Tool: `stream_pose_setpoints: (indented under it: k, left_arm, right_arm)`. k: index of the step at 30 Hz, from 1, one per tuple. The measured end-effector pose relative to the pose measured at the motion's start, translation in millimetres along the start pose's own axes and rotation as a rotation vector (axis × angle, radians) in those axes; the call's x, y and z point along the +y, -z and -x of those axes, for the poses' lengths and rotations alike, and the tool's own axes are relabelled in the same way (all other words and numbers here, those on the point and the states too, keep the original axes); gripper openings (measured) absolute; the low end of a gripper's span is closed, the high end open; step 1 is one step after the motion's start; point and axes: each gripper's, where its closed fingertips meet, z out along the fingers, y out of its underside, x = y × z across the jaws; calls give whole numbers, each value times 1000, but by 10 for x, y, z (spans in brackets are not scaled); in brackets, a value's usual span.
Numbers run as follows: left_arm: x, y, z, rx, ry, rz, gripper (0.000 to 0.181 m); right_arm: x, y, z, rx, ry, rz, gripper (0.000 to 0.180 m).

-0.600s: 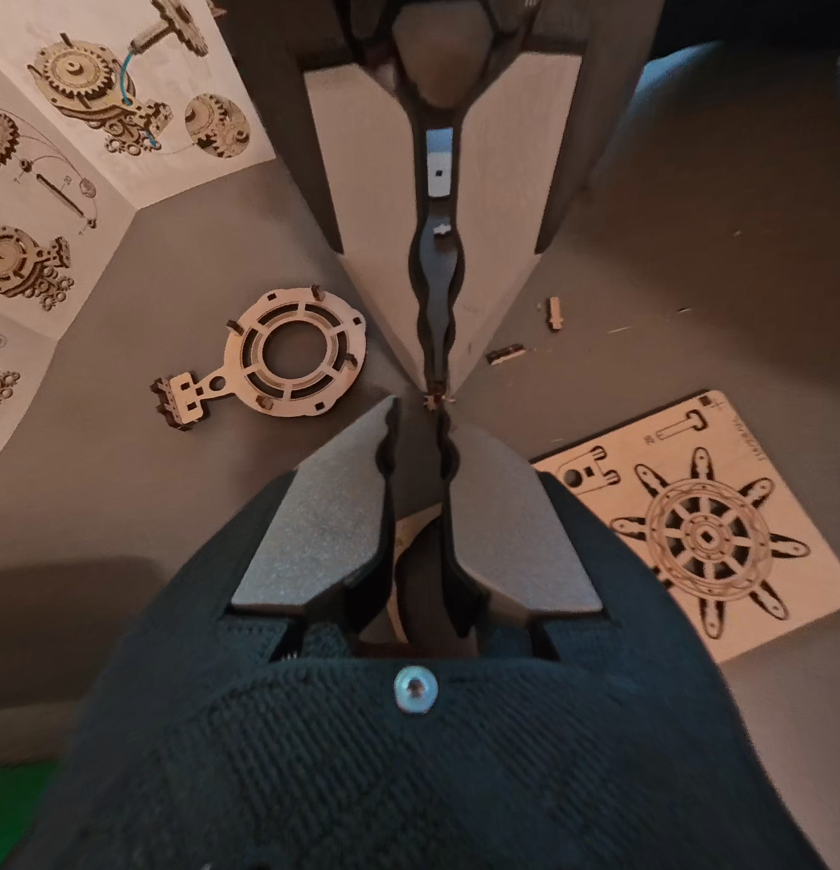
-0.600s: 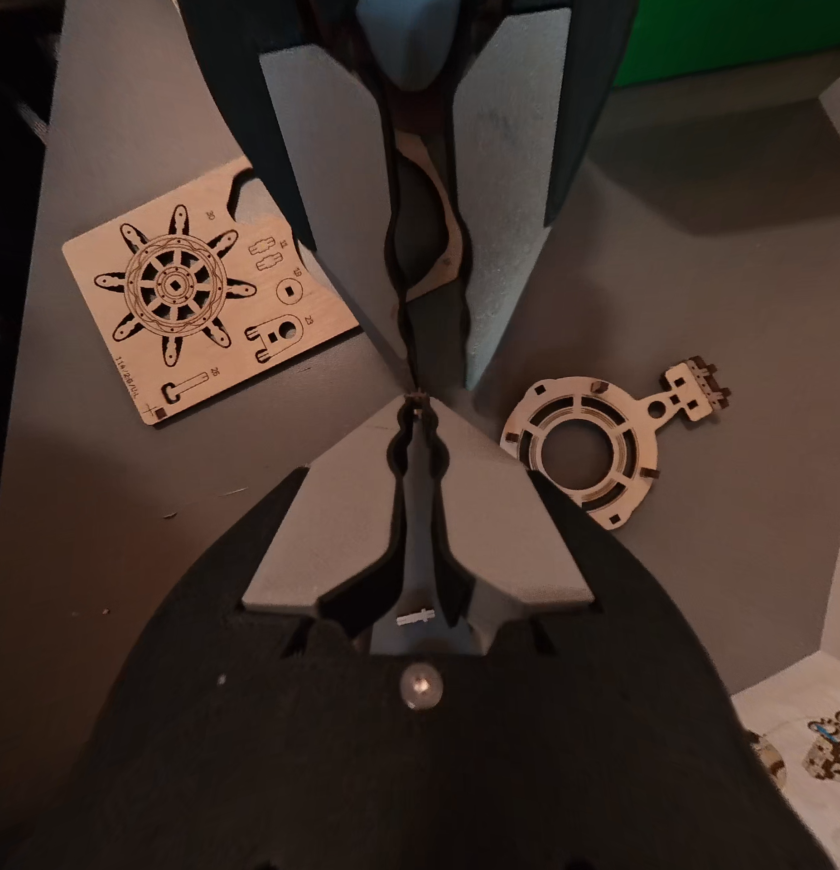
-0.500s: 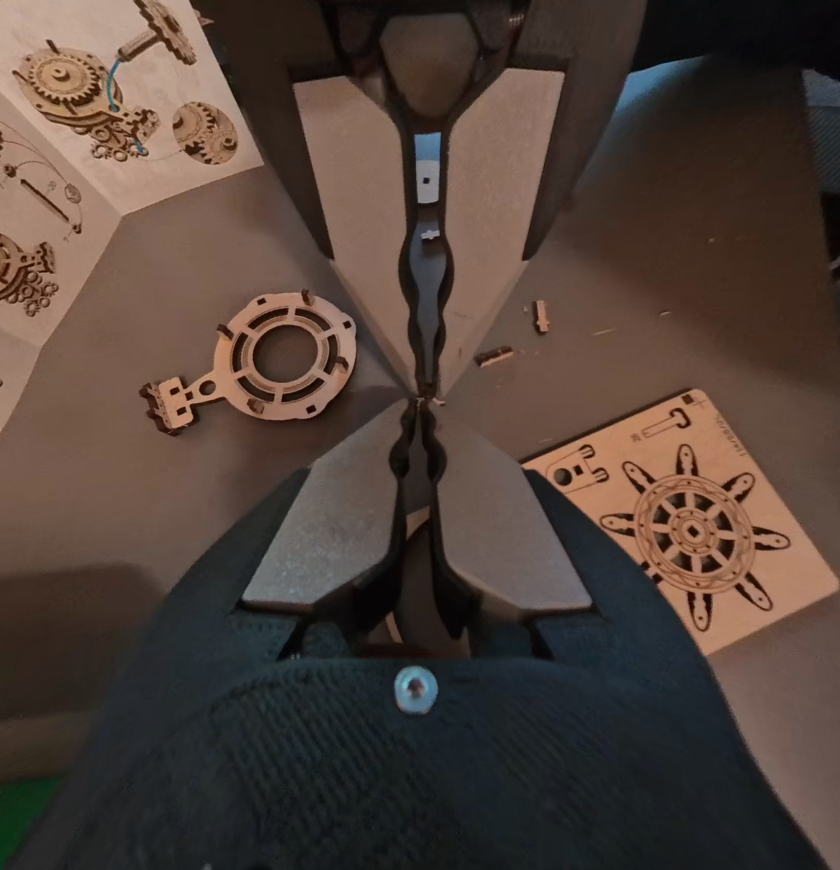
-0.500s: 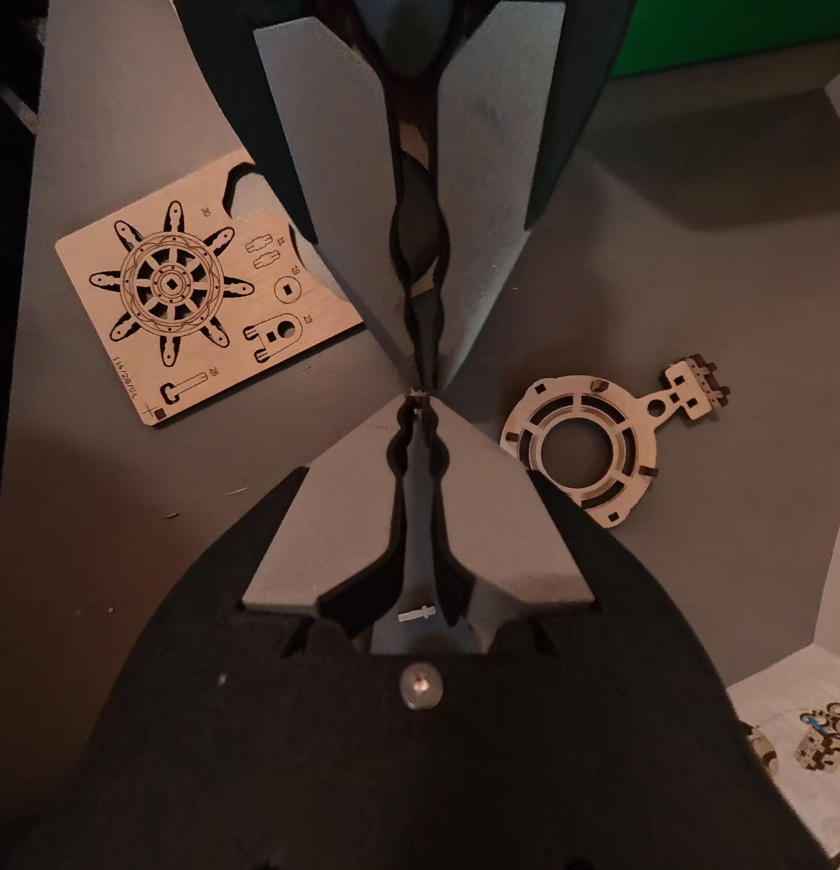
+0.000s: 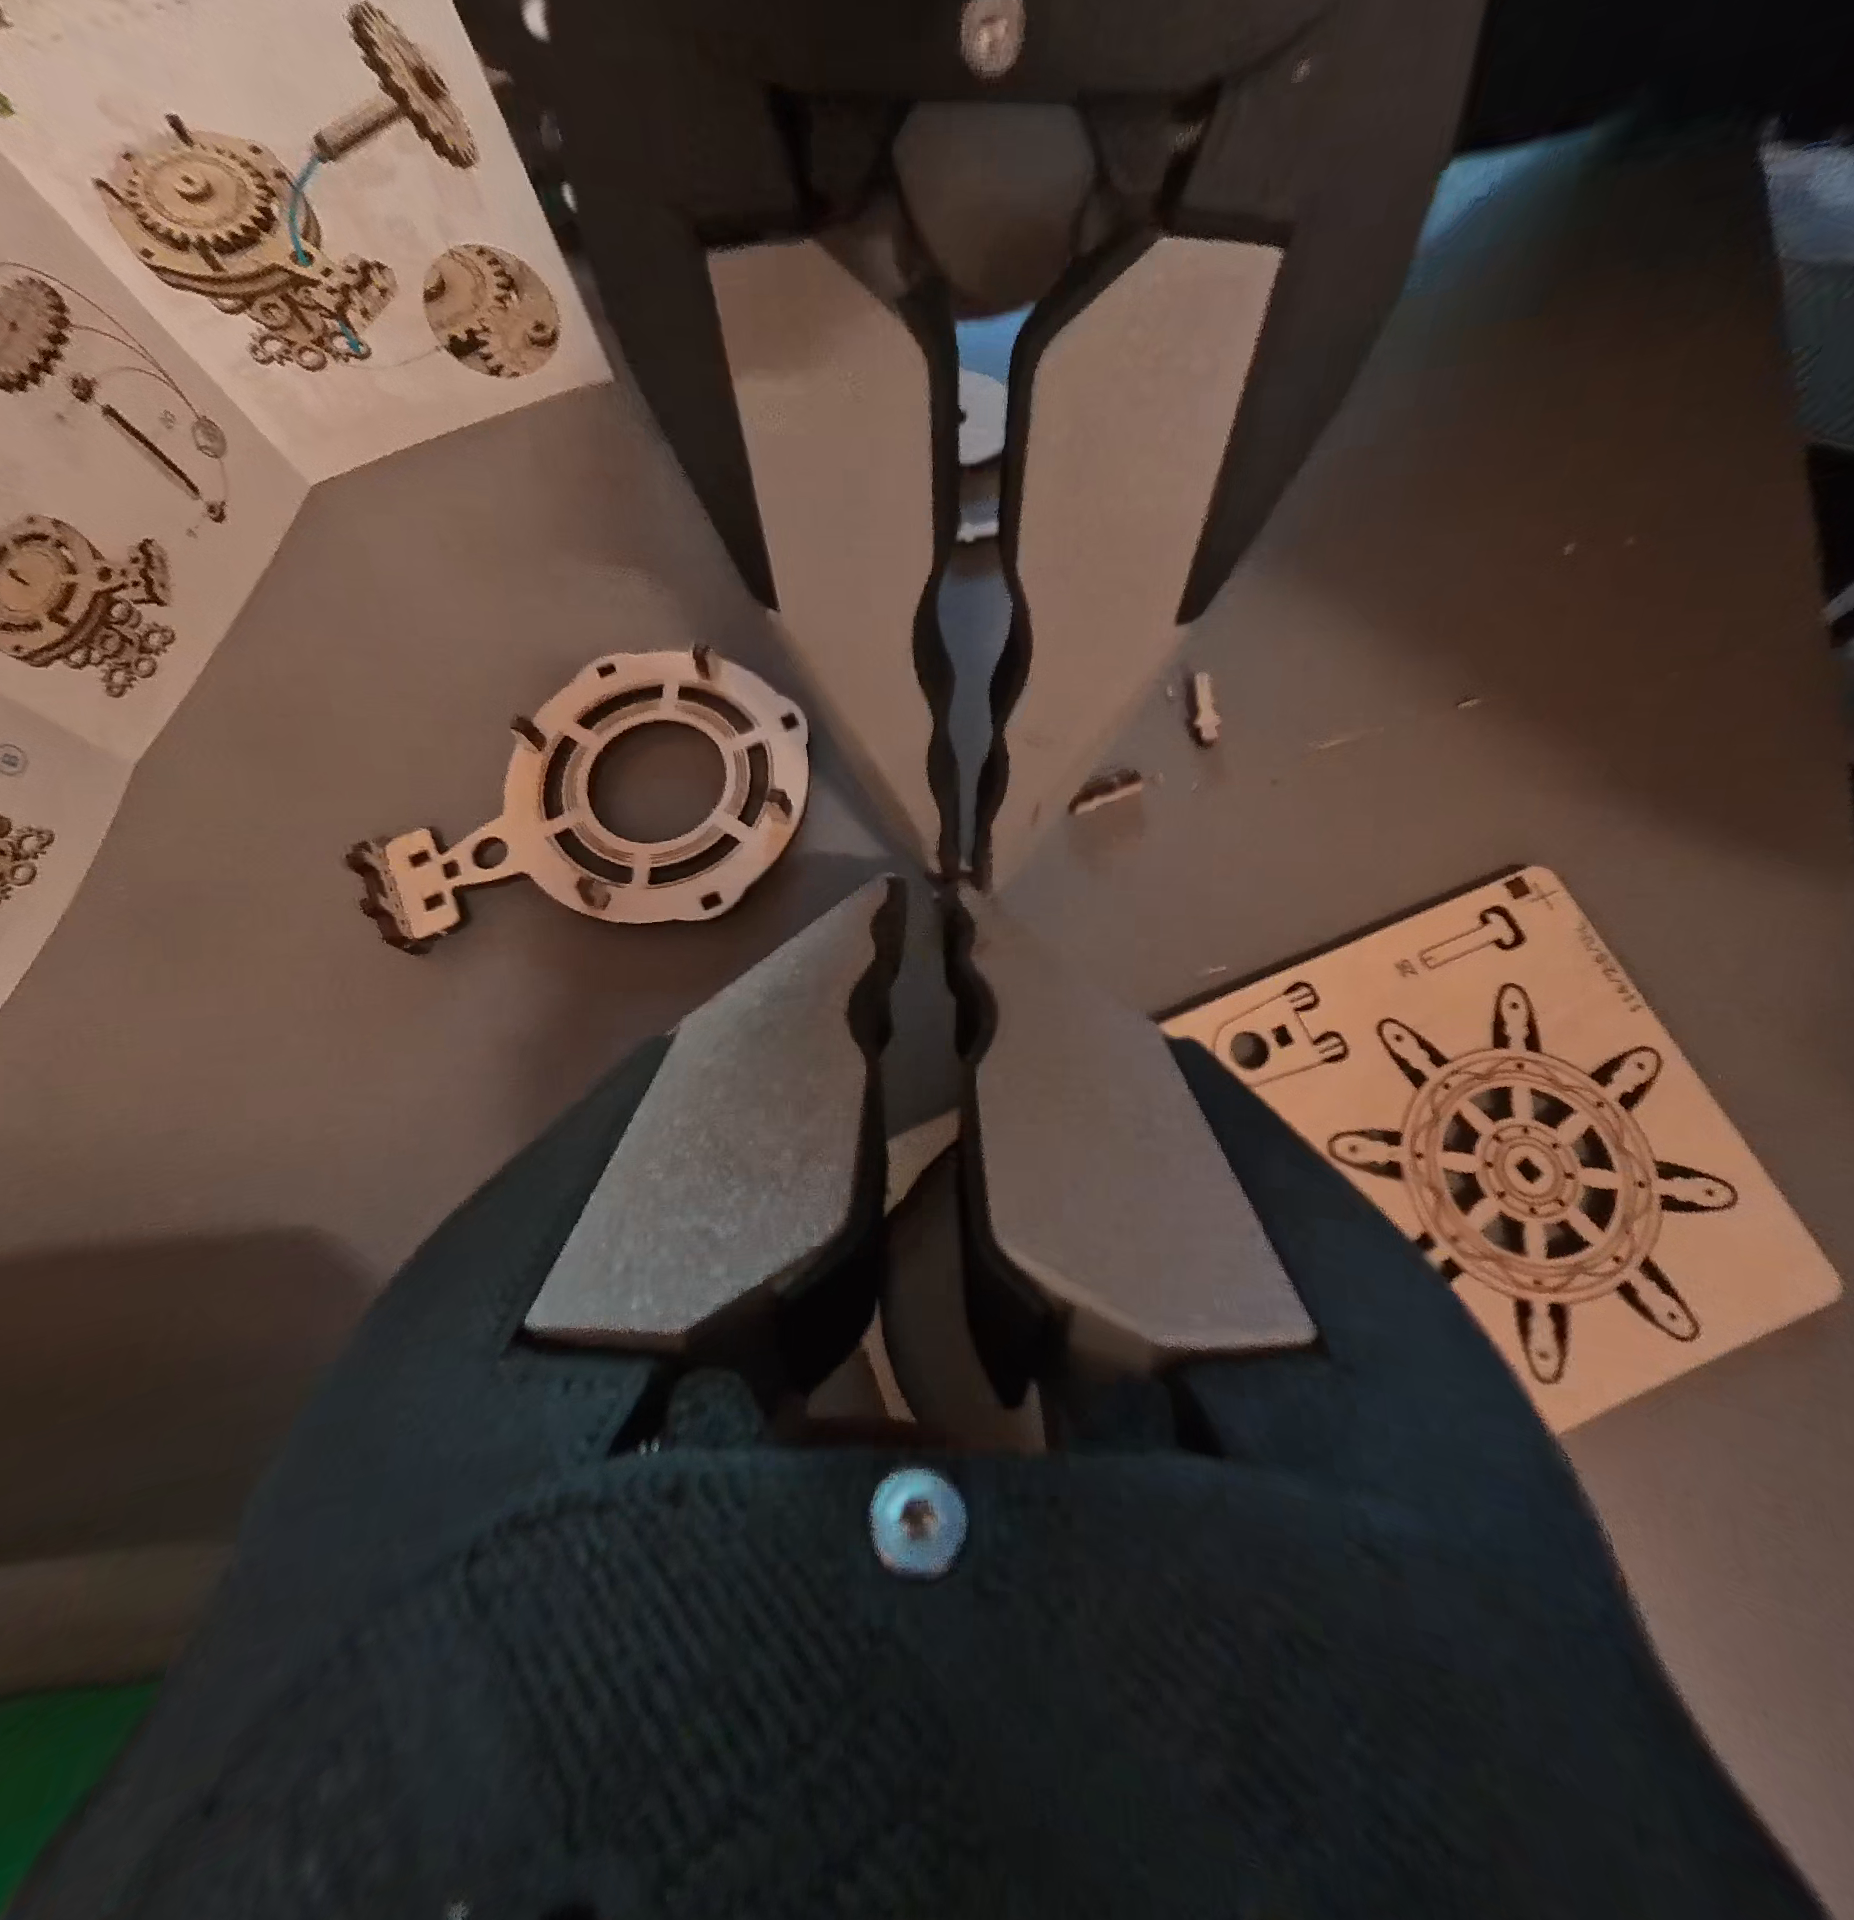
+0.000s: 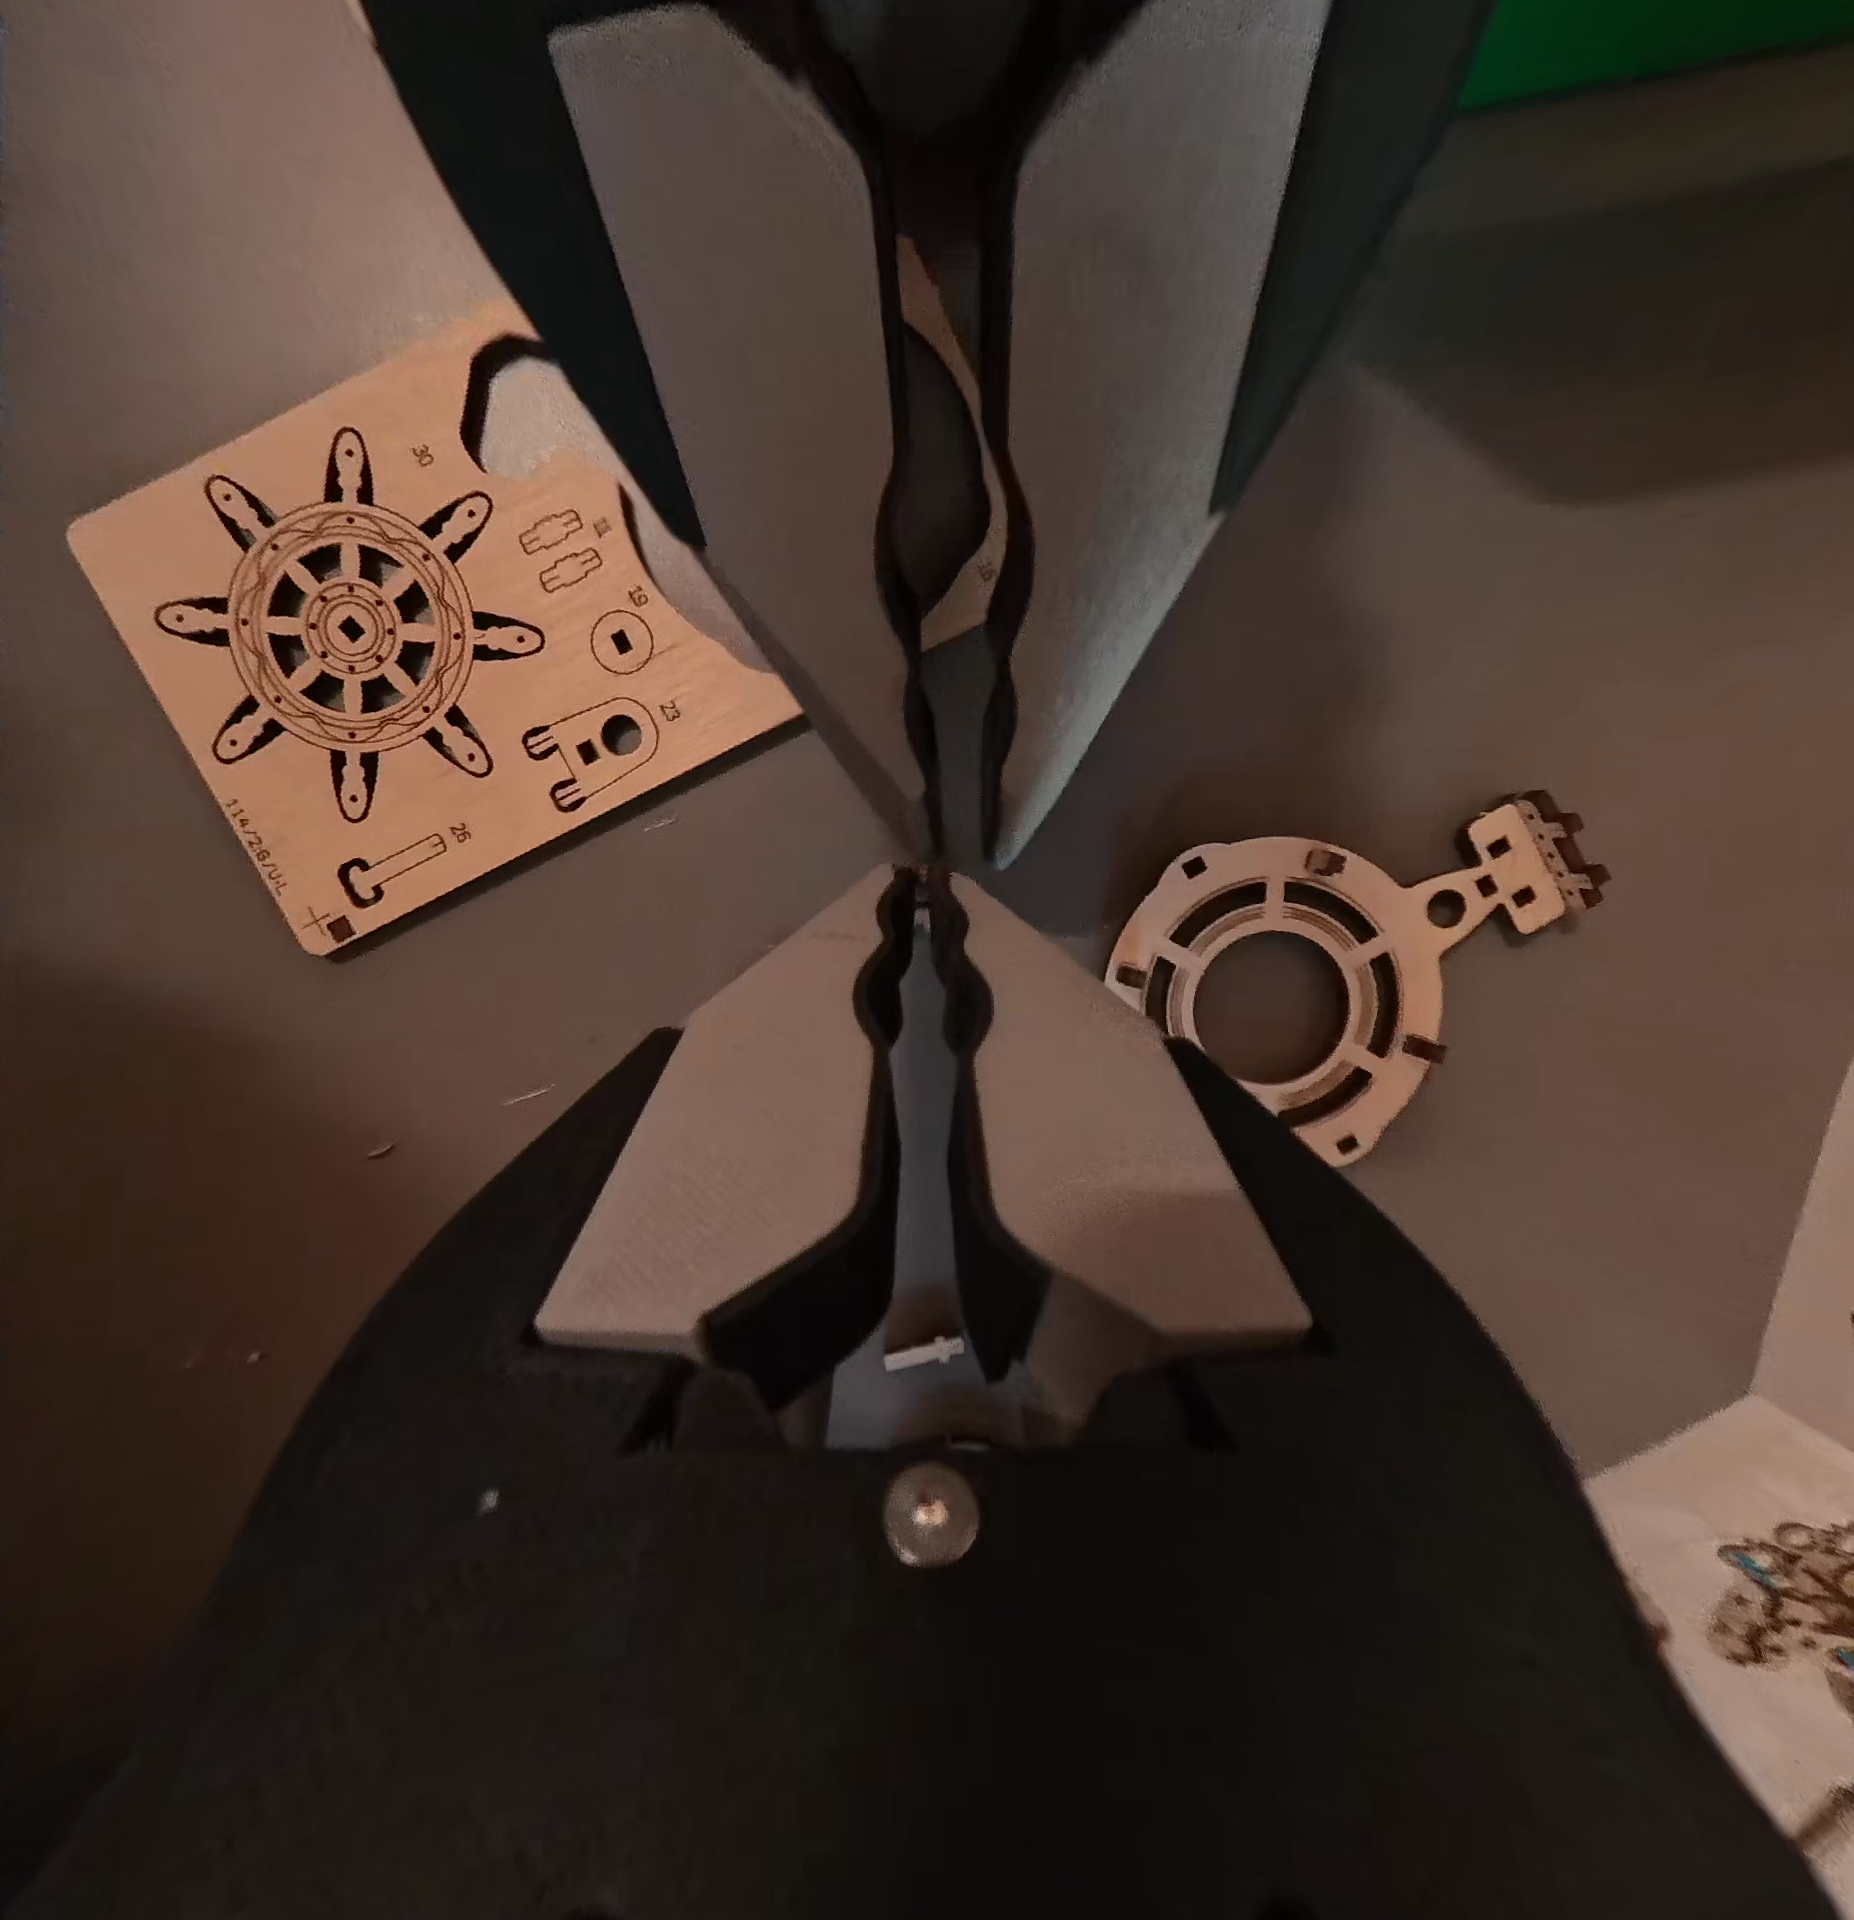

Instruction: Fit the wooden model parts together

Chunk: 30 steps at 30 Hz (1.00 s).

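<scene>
Together we held our left tool (image 5: 928, 914) and right tool (image 6: 918, 883) tip to tip, both clenched on a tiny wooden piece (image 6: 921, 871) above the worktop (image 5: 279, 1039), with the ring part (image 5: 653, 802) lying beside them.

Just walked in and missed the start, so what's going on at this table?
A person is holding two grippers tip to tip above a grey table. The left gripper and right gripper meet at a tiny wooden piece; who grips it is unclear. A ring-shaped wooden assembly and a wooden sheet with a wheel pattern lie untouched on either side, with instruction pages nearby.
</scene>
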Motion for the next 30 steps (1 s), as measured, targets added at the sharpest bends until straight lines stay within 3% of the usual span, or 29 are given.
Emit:
stream_pose_setpoints:
  k: [1, 15, 30]
  left_arm:
    - [-25, 18, -8, 9, 6, -16, 2]
    - [27, -112, -83, 22, -19, 28, 1]
    - [46, -180, -80, 4, -26, 57, 4]
  right_arm:
    - [0, 2, 3, -15, -20, -34, 1]
    - [15, 39, 29, -81, -50, -291, 1]
    - [76, 73, 16, -51, -48, -325, 0]
